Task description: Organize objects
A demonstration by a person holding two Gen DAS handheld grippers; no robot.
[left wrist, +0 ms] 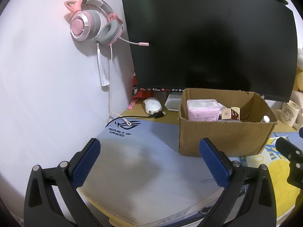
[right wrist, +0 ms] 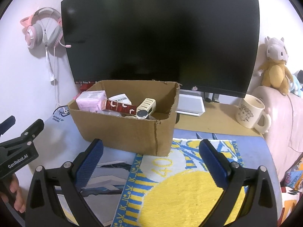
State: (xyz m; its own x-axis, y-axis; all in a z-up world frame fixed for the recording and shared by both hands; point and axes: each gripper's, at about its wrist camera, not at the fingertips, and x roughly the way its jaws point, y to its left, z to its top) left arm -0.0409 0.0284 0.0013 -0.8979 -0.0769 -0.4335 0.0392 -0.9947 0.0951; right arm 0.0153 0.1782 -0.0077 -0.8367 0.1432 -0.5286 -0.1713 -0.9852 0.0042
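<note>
Left gripper (left wrist: pixel 149 162), right gripper (right wrist: pixel 150 162): both released, empty; cardboard box (right wrist: pixel 125 130) filled; cream mug (right wrist: pixel 250 111) far right: approach by handle, slowly

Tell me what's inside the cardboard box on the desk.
The cardboard box holds a pink wrapped pack, a red carton, a cream ribbed item, a round dark lid and a barcode-labelled item. The front wall hides anything lower down.
</note>
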